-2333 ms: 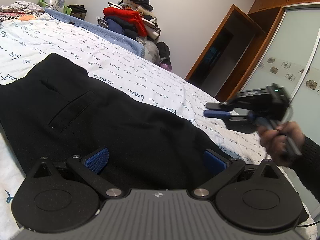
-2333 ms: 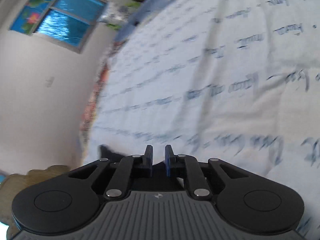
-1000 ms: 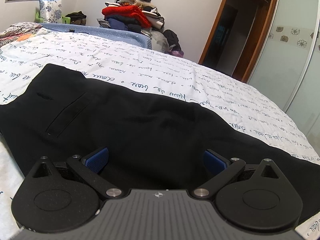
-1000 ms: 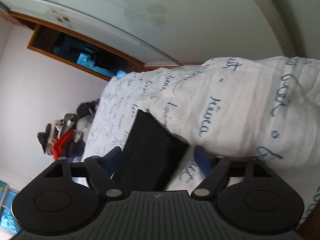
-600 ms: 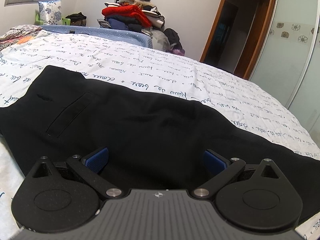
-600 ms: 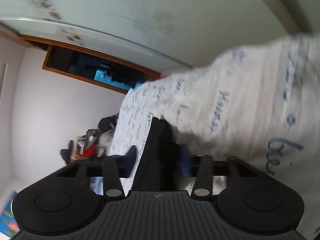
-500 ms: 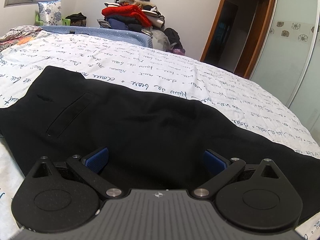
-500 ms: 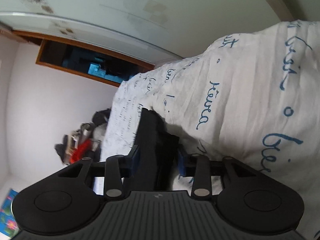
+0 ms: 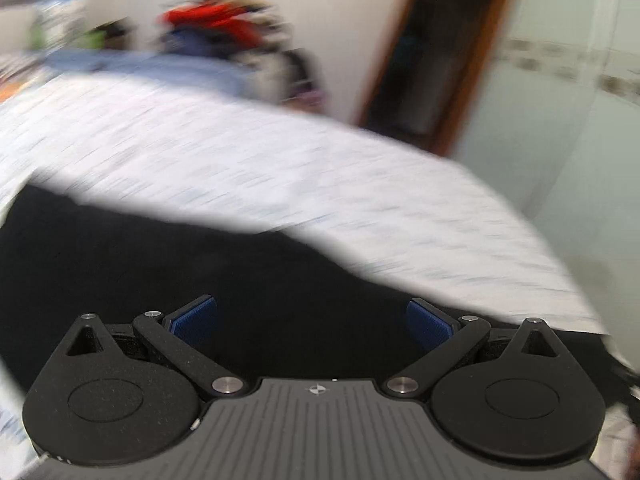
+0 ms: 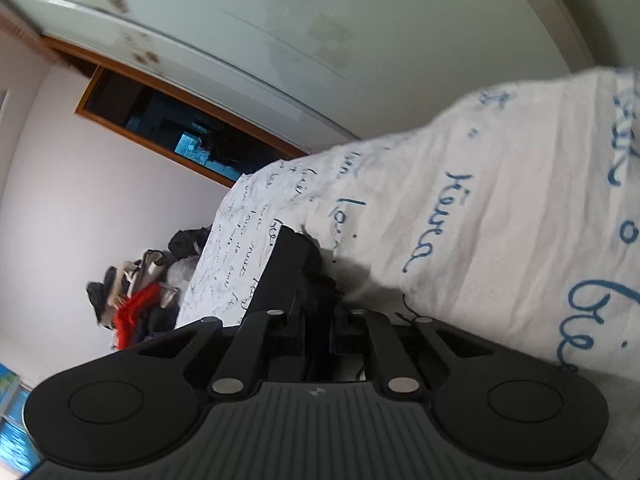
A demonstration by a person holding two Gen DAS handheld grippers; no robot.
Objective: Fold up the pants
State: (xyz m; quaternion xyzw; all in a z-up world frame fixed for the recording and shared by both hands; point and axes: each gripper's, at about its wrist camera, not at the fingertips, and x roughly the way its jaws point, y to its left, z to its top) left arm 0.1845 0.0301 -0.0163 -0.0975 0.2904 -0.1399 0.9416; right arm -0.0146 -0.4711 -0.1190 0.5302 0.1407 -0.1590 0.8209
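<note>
The black pants (image 9: 208, 264) lie flat across the white bedsheet with blue writing (image 9: 280, 168). The left wrist view is blurred by motion. My left gripper (image 9: 312, 322) is open and empty, low over the middle of the pants. My right gripper (image 10: 316, 320) is shut on the leg end of the pants (image 10: 286, 276) at the bed's edge, with the black cloth bunched between the fingers; the view is rolled sideways.
A pile of clothes (image 9: 212, 24) sits beyond the far side of the bed and also shows in the right wrist view (image 10: 136, 300). A wooden doorway (image 9: 432, 52) and a glass wardrobe door (image 9: 560, 92) stand to the right.
My right gripper has closed from open onto the pants' leg end. My left gripper has swung, so its view is now blurred and shifted.
</note>
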